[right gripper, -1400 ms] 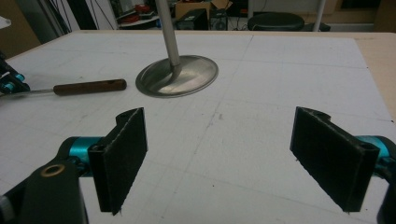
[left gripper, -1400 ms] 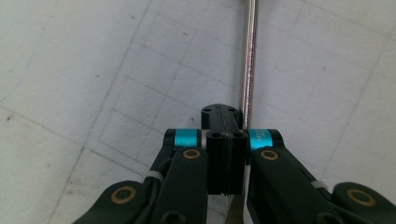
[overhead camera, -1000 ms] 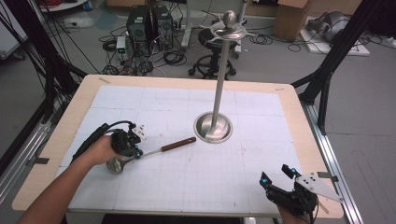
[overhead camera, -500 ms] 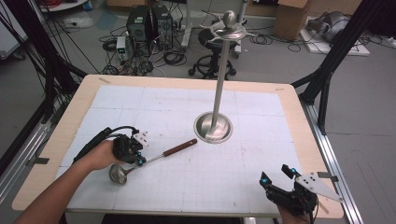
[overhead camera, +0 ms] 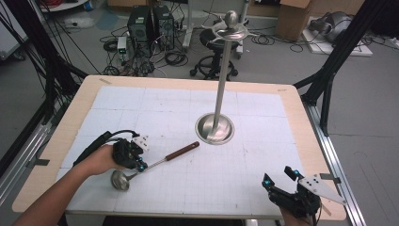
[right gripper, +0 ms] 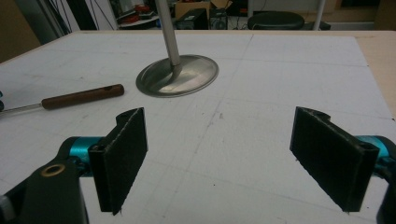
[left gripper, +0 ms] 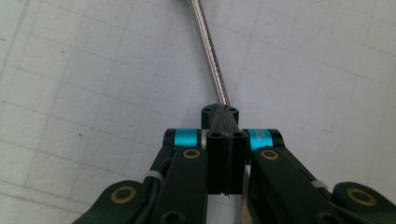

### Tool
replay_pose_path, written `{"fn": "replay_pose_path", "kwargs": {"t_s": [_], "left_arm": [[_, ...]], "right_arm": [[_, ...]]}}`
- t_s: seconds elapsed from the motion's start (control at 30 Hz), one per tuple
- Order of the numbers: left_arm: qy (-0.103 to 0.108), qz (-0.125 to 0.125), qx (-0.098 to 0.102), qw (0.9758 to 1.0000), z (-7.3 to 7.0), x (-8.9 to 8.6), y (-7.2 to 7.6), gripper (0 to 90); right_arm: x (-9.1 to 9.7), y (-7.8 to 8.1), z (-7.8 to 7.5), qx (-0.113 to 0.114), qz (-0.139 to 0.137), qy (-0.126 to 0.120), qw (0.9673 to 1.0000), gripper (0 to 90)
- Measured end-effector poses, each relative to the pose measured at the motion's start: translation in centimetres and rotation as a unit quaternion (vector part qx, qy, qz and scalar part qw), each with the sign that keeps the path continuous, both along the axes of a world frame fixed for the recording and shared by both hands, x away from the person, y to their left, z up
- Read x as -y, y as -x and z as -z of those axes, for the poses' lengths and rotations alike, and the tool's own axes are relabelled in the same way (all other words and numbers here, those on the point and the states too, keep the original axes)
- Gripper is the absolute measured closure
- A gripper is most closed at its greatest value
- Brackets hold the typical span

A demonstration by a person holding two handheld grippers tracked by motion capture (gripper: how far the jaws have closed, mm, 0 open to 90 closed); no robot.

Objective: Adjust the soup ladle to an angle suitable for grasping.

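Jaws of our left gripper [overhead camera: 139, 165] pinch the ladle [overhead camera: 150, 165] by its metal stem, low at the worktop's [overhead camera: 263, 188] near-left, probably mid-pickup, with lifting toward the stand [overhead camera: 215, 127] next, while our right gripper [overhead camera: 281, 181] waits wide open.

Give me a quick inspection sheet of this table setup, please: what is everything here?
Surface: white gridded mat on a wooden table.
Job's things: ladle with brown handle, lying flat; tall metal stand with round base.
Clutter: nothing seen on the mat.
Grippers: left tool shut on the ladle's metal shaft; right tool open, holding nothing, near the front edge.
Cables: black cable trailing from the left tool.
Surroundings: computer towers, stool, floor cables.
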State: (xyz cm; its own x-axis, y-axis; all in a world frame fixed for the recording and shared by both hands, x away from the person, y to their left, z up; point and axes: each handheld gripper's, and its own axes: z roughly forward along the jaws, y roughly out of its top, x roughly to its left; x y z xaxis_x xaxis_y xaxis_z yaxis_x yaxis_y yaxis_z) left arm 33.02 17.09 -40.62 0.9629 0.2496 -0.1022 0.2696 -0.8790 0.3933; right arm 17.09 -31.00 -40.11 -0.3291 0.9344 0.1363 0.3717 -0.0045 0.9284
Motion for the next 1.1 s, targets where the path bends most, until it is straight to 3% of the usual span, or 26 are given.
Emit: {"fn": "replay_pose_path", "kwargs": {"t_s": [0.07, 0.13, 0.27, 0.37, 0.5, 0.53, 0.63, 0.83, 0.97, 1.1], "left_arm": [[0.004, 0.004, -0.013, 0.9999, 0.0, 0.0, 0.1, 89.4], [0.007, 0.007, -0.011, 0.9999, 0.0, 0.1, 0.1, 89.3], [0.048, -0.018, 0.030, 0.9983, -0.8, 0.1, -0.2, 87.2], [0.087, -0.040, 0.058, 0.9937, -1.6, 0.3, -0.5, 88.4], [0.102, -0.044, 0.075, 0.9911, -2.1, 2.1, -0.7, 88.5], [0.102, -0.044, 0.075, 0.9911, -2.1, 2.1, -0.7, 88.4], [0.097, -0.018, 0.070, 0.9927, -1.9, 5.3, -0.7, 87.4], [0.085, 0.001, 0.072, 0.9937, -0.9, 9.9, -0.9, 87.4], [0.059, -0.008, 0.078, 0.9952, 0.2, 11.3, -1.5, 87.5], [0.053, -0.026, 0.075, 0.9954, 1.1, 11.7, -1.9, 87.9]], "right_arm": [[0.0, 0.0, 0.0, 0.001, 0.000, 0.002, 1.0000, 17.8], [0.0, 0.0, 0.0, 0.000, 0.001, 0.000, 1.0000, 17.8], [0.1, 0.0, 0.0, 0.003, 0.002, 0.002, 1.0000, 17.8], [0.1, 0.0, 0.0, 0.001, 0.002, 0.003, 1.0000, 17.8], [-0.1, -0.1, 0.0, 0.001, -0.001, 0.004, 1.0000, 17.8], [-0.1, -0.1, 0.0, 0.000, -0.001, 0.004, 1.0000, 17.8], [-0.1, -0.1, 0.0, -0.001, -0.001, 0.004, 1.0000, 17.8], [0.1, -0.1, 0.1, 0.000, 0.000, 0.001, 1.0000, 17.8], [0.2, 0.0, 0.0, 0.002, -0.001, 0.000, 1.0000, 17.8], [0.3, 0.0, 0.0, 0.004, 0.000, -0.004, 1.0000, 17.9]]}}
